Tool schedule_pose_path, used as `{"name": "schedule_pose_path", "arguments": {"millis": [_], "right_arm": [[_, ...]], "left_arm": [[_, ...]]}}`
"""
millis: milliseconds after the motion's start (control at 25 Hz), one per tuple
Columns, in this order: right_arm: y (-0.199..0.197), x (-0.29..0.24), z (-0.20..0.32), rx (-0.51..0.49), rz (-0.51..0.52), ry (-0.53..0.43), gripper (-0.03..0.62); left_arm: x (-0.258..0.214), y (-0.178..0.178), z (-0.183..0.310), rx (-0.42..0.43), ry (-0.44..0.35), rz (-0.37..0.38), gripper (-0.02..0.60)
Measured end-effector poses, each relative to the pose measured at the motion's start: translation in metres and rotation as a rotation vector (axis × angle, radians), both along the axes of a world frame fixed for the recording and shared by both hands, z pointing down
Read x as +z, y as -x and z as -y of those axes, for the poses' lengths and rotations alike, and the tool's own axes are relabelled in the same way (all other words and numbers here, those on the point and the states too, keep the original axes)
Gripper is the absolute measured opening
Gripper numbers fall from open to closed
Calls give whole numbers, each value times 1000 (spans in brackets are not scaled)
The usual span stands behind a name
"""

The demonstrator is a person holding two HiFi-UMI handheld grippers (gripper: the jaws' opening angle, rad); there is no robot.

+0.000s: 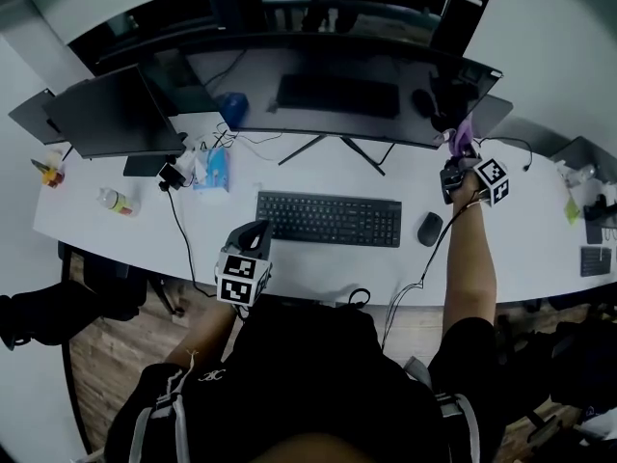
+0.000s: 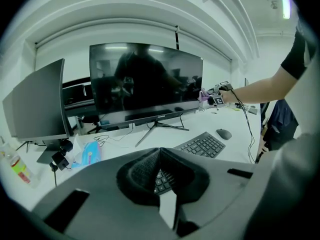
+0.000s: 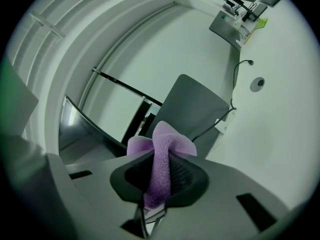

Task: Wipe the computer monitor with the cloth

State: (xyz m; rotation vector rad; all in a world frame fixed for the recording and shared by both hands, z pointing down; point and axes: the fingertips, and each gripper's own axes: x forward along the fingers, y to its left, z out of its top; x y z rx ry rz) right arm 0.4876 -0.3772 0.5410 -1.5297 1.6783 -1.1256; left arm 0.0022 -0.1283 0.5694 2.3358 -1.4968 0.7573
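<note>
Right gripper (image 3: 159, 170) clenched on purple cloth (image 3: 163, 143), seemingly at monitor (image 1: 289, 85) edge, left gripper (image 2: 160, 170) jaws together, empty.

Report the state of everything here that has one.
monitor: screen dark.
side monitor: screen dark.
cloth: bunched, pinched in the right gripper, at the monitor's right end.
right gripper: shut on the cloth.
left gripper: shut, empty.
</note>
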Motion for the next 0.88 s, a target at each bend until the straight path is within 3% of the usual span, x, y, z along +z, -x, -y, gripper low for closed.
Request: {"name": "schedule_pose_path", "arguments": {"millis": [880], "right_arm": [[2, 114, 16, -16, 21, 187, 67]], "left_arm": [[9, 4, 40, -1, 28, 35, 14]]}}
